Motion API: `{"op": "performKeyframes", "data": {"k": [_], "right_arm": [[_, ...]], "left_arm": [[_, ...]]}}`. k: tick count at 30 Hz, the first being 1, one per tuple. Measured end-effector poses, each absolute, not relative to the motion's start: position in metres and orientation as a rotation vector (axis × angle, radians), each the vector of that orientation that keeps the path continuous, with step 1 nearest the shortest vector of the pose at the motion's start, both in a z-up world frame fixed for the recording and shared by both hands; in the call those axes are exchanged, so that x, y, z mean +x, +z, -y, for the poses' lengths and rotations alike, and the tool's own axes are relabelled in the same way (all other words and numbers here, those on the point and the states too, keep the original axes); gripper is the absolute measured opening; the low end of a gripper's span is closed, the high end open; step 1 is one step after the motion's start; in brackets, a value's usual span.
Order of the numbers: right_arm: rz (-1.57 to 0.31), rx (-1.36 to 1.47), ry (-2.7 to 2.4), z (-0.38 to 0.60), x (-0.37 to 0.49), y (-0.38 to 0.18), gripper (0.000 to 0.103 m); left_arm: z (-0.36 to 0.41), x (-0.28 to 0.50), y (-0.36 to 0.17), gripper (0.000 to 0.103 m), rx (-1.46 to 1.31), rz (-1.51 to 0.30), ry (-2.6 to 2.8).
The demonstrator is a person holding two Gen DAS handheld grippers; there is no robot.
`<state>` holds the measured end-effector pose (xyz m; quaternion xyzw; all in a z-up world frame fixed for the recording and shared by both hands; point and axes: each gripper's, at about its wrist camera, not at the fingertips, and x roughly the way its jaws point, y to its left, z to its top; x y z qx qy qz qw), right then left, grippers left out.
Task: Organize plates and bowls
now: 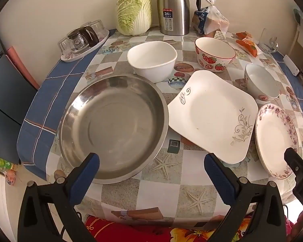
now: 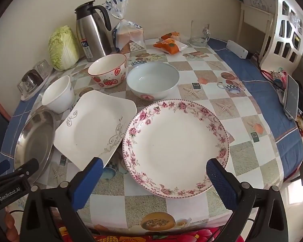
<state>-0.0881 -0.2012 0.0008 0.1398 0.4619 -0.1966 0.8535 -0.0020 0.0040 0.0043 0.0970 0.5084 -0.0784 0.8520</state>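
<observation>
A steel basin (image 1: 113,127) lies at the near left of the table. Beside it rests a square white plate (image 1: 212,115) (image 2: 95,127), then a round floral plate (image 2: 175,147) (image 1: 276,139) on the right. Behind them stand a plain white bowl (image 1: 152,60) (image 2: 58,93), a strawberry bowl (image 1: 215,54) (image 2: 108,70) and a pale bowl (image 2: 153,82) (image 1: 260,80). My left gripper (image 1: 151,167) hovers open over the near table edge between basin and square plate. Open too, my right gripper (image 2: 154,171) hangs above the floral plate's near rim. Neither holds anything.
At the back stand a cabbage (image 1: 134,11), a steel thermos jug (image 1: 174,8), a bread bag (image 2: 129,32), orange snack packets (image 2: 170,44) and a glass mug (image 2: 200,34). A tray of upturned glasses (image 1: 84,40) sits far left. A phone (image 2: 291,97) and cables lie at the right edge.
</observation>
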Motion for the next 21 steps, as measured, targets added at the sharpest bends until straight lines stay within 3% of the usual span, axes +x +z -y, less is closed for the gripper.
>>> {"op": "performKeyframes", "data": {"k": [21], "right_arm": [[-0.910,0.325,-0.421,0.204,-0.096,0.011,0.103]], "left_arm": [[0.005,-0.008,0.014,0.103,0.208,-1.014,-0.218]]}}
